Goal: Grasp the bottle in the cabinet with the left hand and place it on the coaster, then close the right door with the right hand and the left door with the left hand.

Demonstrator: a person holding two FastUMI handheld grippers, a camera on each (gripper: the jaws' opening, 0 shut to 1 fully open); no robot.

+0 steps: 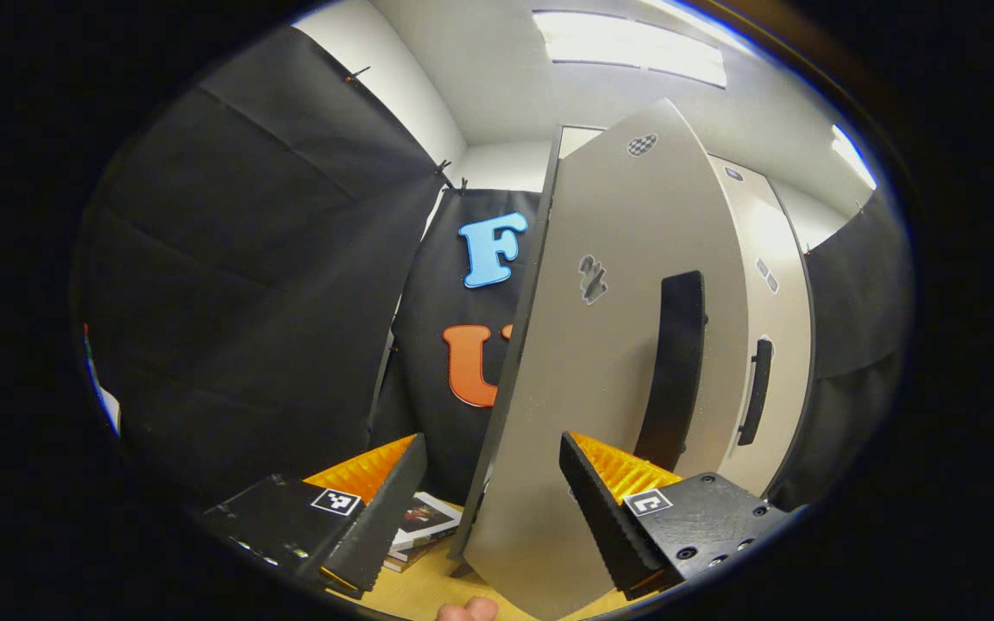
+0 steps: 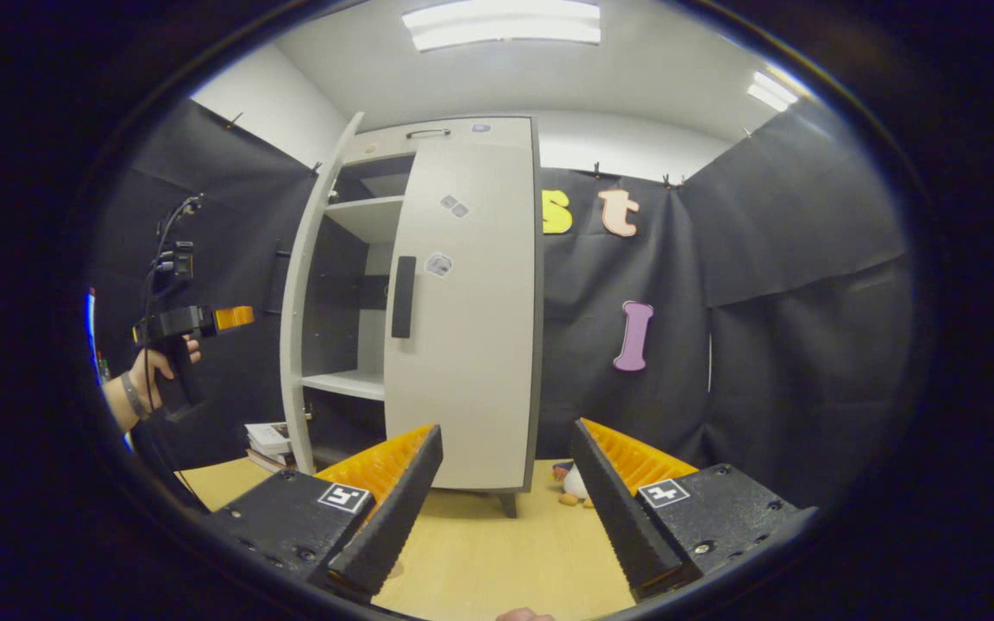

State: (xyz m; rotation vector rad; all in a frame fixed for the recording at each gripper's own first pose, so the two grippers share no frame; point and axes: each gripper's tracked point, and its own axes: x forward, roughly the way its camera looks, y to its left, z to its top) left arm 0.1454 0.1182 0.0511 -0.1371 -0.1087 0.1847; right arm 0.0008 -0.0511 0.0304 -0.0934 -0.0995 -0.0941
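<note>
The cabinet's left door (image 1: pixel 600 362) stands ajar, close before the spread left gripper (image 1: pixel 493 509); the right door (image 2: pixel 467 328) is shut. The right gripper (image 2: pixel 506 500) (fingers apart, holding nothing) hovers over the table (image 2: pixel 497 552), well back.
</note>
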